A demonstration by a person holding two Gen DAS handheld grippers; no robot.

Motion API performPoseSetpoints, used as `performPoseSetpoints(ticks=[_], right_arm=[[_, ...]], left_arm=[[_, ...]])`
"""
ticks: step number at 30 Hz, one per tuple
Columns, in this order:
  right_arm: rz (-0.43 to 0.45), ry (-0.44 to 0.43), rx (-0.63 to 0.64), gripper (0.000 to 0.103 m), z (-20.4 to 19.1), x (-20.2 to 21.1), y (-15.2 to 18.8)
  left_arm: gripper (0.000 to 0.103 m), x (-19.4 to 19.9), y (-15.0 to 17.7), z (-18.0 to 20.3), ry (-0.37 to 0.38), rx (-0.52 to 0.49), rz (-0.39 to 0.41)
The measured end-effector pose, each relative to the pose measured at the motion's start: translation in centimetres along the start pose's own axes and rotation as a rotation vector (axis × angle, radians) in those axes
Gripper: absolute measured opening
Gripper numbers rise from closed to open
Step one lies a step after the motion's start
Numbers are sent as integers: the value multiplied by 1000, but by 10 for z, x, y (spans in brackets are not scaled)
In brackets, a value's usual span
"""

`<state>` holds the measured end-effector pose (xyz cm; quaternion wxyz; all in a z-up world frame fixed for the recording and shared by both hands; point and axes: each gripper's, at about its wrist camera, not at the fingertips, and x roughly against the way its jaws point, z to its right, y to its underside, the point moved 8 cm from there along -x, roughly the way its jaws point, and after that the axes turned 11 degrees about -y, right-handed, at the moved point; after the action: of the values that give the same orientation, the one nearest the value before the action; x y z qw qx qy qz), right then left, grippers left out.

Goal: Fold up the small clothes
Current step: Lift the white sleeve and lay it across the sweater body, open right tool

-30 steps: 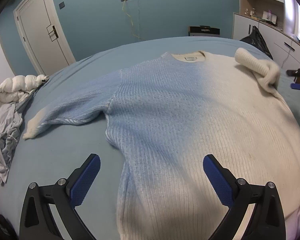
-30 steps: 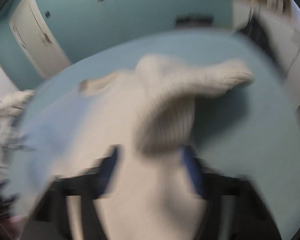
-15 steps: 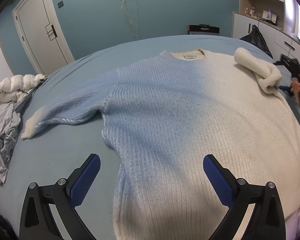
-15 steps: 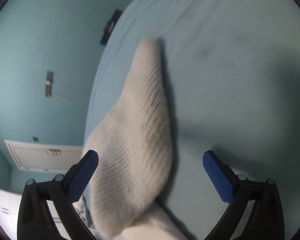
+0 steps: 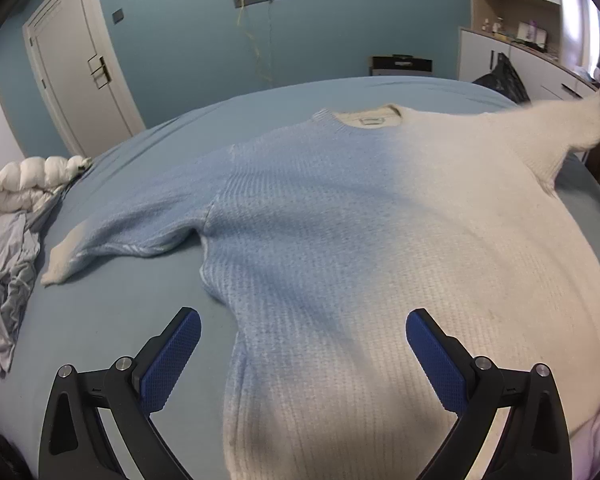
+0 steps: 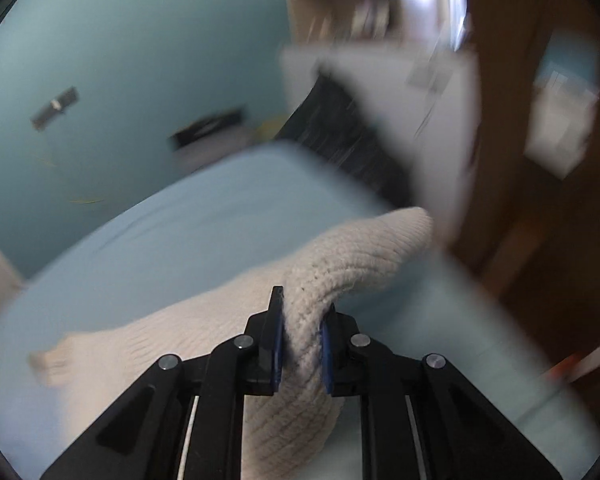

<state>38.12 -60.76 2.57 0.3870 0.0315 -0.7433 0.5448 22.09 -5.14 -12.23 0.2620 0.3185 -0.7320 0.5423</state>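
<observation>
Spread flat, front up, on a blue bed (image 5: 148, 320): a knit sweater (image 5: 340, 240) fading from pale blue to cream, collar (image 5: 364, 118) toward the far teal wall. Lifted off the bed and stretched out to the right: its cream sleeve (image 6: 340, 264), cuff clenched between the blue pads of the right tongs (image 6: 302, 344), just closed on the knit. Blurred all around in the right wrist view. Low over the hem, clear of the fabric: the left tongs (image 5: 300, 344), released, pads wide apart. Flat on the sheet at left: the other sleeve (image 5: 128, 228). Heaped at the bed's left edge: rumpled grey cloth (image 5: 8, 280) and a white quilted bundle (image 5: 24, 184).
</observation>
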Motion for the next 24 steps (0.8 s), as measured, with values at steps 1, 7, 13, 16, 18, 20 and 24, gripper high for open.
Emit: performPoseSetpoints(ticks=[1, 7, 13, 16, 18, 20, 24], right_arm=[[33, 97, 44, 12, 20, 20, -21], [-15, 368, 251, 102, 51, 58, -25], [-163, 4, 48, 102, 88, 56, 70], [-340, -92, -145, 102, 119, 23, 140], [-413, -128, -268, 102, 139, 8, 182], [-415, -202, -451, 102, 156, -7, 202], [-250, -436, -818, 102, 170, -23, 192]], left_arm=[[103, 3, 0, 2, 2, -7, 9], [103, 9, 0, 4, -12, -38, 43], [103, 9, -1, -1, -3, -15, 39], [103, 7, 0, 0, -7, -20, 38], [103, 4, 1, 1, -8, -25, 31], [103, 1, 3, 3, -6, -27, 22], [103, -5, 5, 9, -14, -45, 8]])
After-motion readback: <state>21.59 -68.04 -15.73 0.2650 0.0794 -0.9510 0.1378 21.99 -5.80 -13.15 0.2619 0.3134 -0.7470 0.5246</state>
